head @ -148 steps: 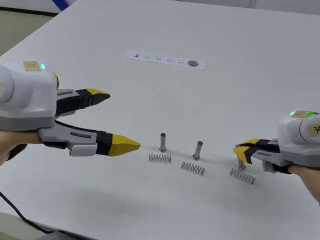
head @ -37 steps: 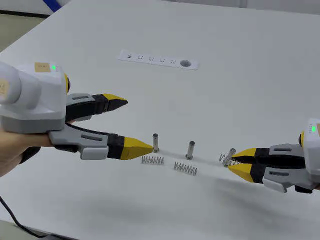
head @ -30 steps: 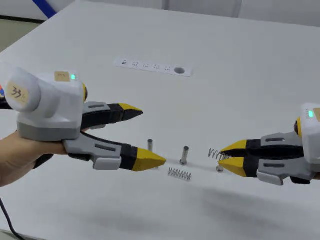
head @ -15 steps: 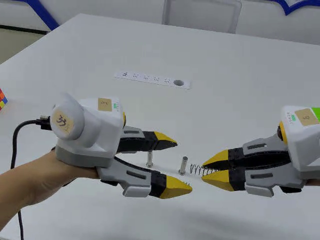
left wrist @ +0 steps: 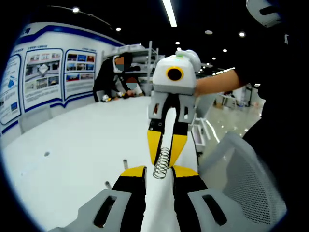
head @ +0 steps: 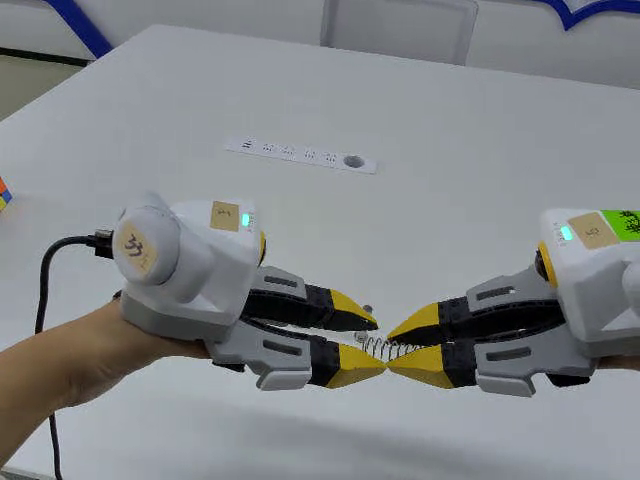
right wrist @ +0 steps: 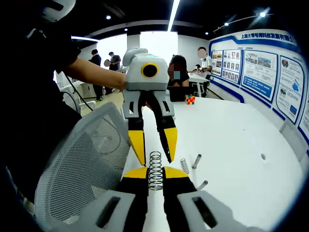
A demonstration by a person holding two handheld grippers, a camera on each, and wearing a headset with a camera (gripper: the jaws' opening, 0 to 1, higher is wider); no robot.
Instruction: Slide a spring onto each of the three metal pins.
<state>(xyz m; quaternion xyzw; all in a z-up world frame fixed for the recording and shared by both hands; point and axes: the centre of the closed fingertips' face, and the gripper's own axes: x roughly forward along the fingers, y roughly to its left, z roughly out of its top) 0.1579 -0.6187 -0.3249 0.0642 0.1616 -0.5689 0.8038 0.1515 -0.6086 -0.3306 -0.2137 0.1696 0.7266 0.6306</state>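
Note:
A thin steel spring [head: 377, 347] hangs in the air between the two grippers. My right gripper [head: 396, 346] is shut on one end of it, seen close up in the right gripper view, spring [right wrist: 155, 169] between its yellow tips [right wrist: 155, 173]. My left gripper [head: 371, 343] faces it tip to tip, open, its jaws either side of the spring's [left wrist: 162, 161] free end without pinching it [left wrist: 159, 172]. Two short metal pins [right wrist: 196, 161] [right wrist: 203, 184] and a loose spring [right wrist: 184, 165] are on the white table below. A pin tip [head: 367, 309] peeks out above the left jaws.
A white power strip [head: 300, 156] lies flat further back on the table [head: 480, 150]. A black cable [head: 48, 300] trails from the left gripper. A grey mesh chair [right wrist: 82, 164] stands by the table edge. A colour cube [head: 3, 193] sits at far left.
The right gripper lifted the spring off the table and moved left. The left gripper moved right to meet it, its jaws now around the spring's free end.

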